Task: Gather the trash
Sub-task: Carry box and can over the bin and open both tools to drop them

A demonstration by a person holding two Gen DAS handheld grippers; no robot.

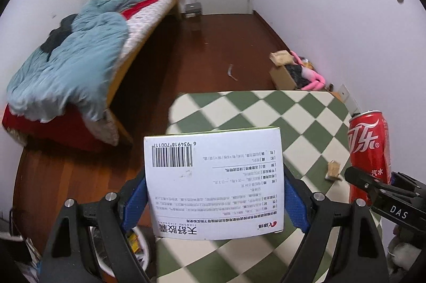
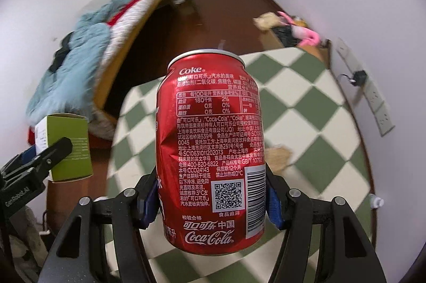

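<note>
My left gripper [image 1: 213,199] is shut on a white medicine box [image 1: 213,184] with a barcode and a green side, its blue pads [image 1: 133,200] pressing both edges. The same box [image 2: 69,147] shows at the left of the right wrist view. My right gripper [image 2: 210,200] is shut on a dented red Coke can [image 2: 210,150], held upright; the can [image 1: 368,150] also appears at the right of the left wrist view. Both are held in the air above the green-and-cream checked table [image 1: 239,107]. A crumpled brown paper scrap [image 1: 332,169] lies on the table.
A bed [image 1: 80,56] with a blue quilt stands to the left across a dark wood floor. An open cardboard box [image 1: 283,75] and pink items sit by the right wall. A small scrap [image 1: 231,72] lies on the floor. A power strip [image 2: 372,102] hangs on the wall.
</note>
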